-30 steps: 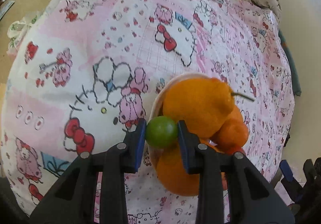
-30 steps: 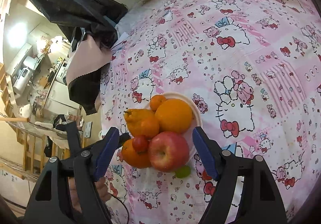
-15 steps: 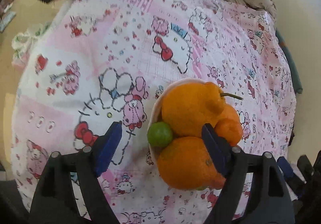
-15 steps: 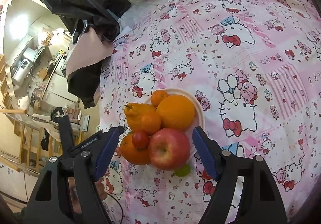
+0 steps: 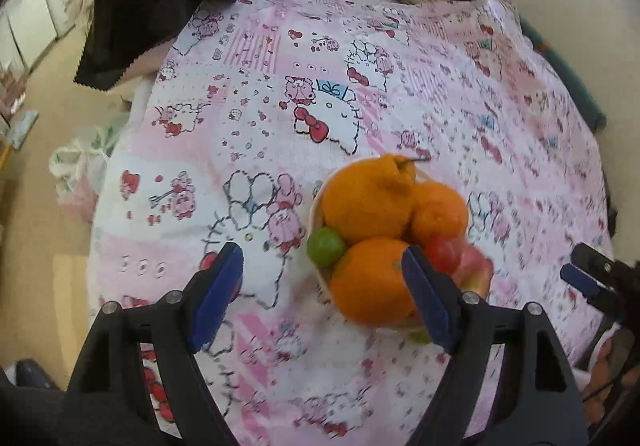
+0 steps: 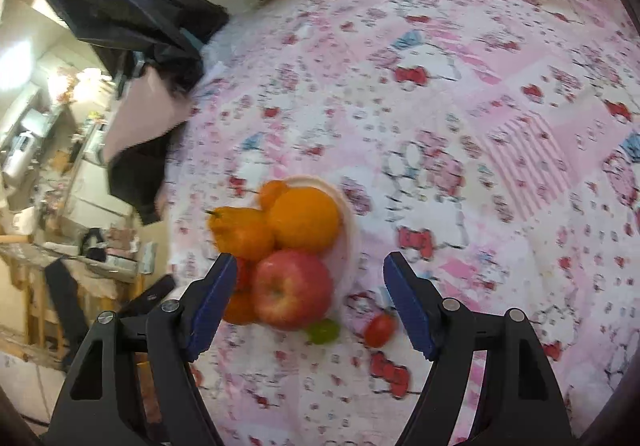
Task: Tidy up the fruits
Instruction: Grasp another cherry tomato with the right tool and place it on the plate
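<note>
1. Left hand-held gripper (image 5: 322,292): jaws wide apart, nothing held, above the bed sheet (image 5: 248,118) beside the plate (image 6: 348,242).
2. Right hand-held gripper (image 6: 306,296): wide open, empty, over the apple (image 6: 292,288).
3. Plate w/ oranges (image 5: 374,282), lime (image 5: 325,247) at its edge.
4. Small tomato (image 6: 379,330) on sheet, just beside plate.

Plate (image 6: 349,246), pale, on the bedspread, nearer its left edge in the right wrist view. Piled on it: knobbed stemmed orange (image 5: 366,200), round orange (image 6: 304,220), small mandarin (image 6: 272,192), second orange (image 5: 372,280), red apple (image 6: 292,288), lime (image 5: 325,246) at the rim. Off plate, beside the apple: green fruit (image 6: 323,330), cherry tomato (image 6: 379,330).
</note>
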`<state>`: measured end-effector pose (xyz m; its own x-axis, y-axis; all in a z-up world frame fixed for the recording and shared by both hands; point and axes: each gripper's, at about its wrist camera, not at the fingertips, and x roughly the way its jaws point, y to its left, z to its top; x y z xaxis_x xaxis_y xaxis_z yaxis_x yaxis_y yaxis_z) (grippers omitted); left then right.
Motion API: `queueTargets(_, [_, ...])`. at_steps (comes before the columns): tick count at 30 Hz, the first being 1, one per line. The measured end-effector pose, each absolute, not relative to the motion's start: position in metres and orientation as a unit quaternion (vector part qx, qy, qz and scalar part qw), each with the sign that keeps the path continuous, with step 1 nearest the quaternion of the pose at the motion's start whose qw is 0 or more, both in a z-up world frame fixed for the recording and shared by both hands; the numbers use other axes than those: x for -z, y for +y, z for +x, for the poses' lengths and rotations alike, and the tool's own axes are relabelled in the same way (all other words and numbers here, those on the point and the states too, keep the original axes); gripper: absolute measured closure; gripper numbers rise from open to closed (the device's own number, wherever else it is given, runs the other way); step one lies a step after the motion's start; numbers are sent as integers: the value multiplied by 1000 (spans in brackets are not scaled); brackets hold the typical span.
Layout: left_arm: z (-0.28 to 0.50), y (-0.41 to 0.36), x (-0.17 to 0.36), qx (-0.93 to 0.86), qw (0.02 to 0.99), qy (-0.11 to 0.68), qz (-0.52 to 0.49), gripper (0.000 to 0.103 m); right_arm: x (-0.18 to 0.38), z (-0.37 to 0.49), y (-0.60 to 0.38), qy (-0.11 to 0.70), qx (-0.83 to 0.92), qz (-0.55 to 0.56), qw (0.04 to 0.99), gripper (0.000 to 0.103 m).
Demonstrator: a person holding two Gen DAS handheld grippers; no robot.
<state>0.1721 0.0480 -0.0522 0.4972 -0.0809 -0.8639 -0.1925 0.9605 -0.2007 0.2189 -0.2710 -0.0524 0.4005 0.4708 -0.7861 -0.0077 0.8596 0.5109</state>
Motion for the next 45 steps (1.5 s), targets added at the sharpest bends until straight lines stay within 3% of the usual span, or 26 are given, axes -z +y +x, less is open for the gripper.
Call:
queueTargets(11, [129, 25, 53, -36, 856, 509, -89, 24, 137, 204, -276, 639, -127, 274, 707, 27])
queueTargets(19, [118, 3, 59, -22, 860, 507, -59, 24, 162, 205, -252, 664, -112, 208, 709, 49])
queueTargets(26, [119, -5, 66, -19, 861, 507, -39, 24, 170, 212, -246, 667, -103, 189, 713, 58])
queueTargets(28, [122, -5, 69, -15, 858, 512, -45, 24, 171, 213, -241, 669, -103, 169, 717, 71])
queueTargets(32, [124, -2, 74, -17, 851, 521, -58, 24, 161, 210, -239, 653, -110, 153, 734, 71])
queueTargets(45, [118, -38, 105, 19, 832, 550, -74, 25, 78, 176, -295, 561, -143, 264, 772, 71])
